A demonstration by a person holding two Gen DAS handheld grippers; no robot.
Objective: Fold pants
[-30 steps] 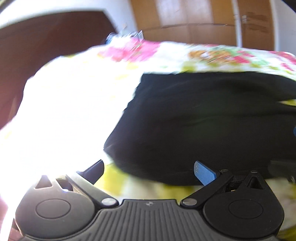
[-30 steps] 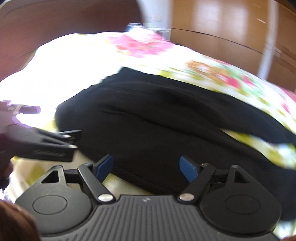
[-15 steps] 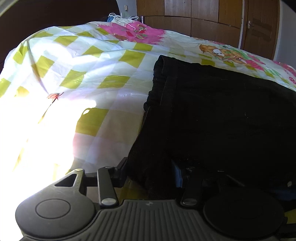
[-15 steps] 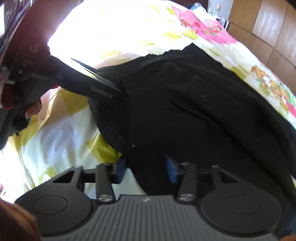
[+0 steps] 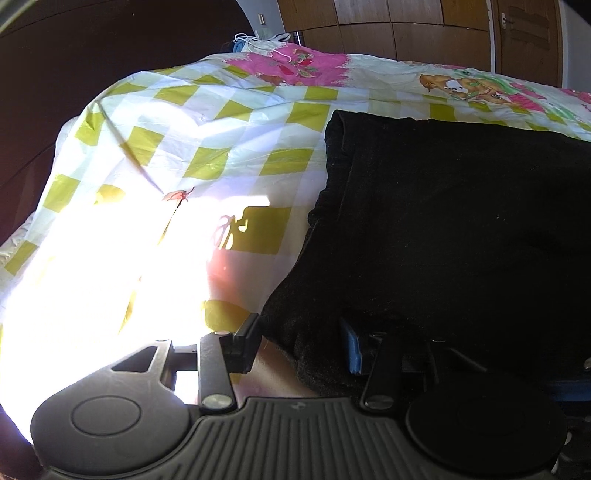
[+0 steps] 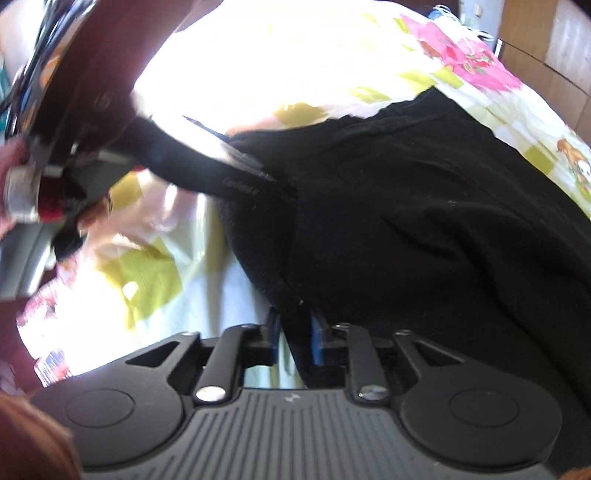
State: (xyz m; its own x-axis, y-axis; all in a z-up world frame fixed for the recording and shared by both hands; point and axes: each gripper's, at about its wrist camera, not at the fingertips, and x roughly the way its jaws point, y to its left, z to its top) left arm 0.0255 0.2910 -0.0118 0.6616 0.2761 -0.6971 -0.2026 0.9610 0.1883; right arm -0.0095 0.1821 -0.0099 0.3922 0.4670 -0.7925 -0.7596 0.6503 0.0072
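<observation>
A checked yellow-and-white bedsheet [image 5: 207, 155] with pink cartoon prints is lying in bright sunlight, wooden wardrobe doors [image 5: 424, 22] standing behind the bed.

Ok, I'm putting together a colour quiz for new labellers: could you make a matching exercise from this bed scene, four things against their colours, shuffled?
Things:
1. pants
2. bedsheet
3. wardrobe doors
4. cord at the far end of the bed

Colours:
A. white
B. brown wood
C. black
D. yellow-green checks

Pairs: 1-C; 2-D; 3-B; 4-A
</observation>
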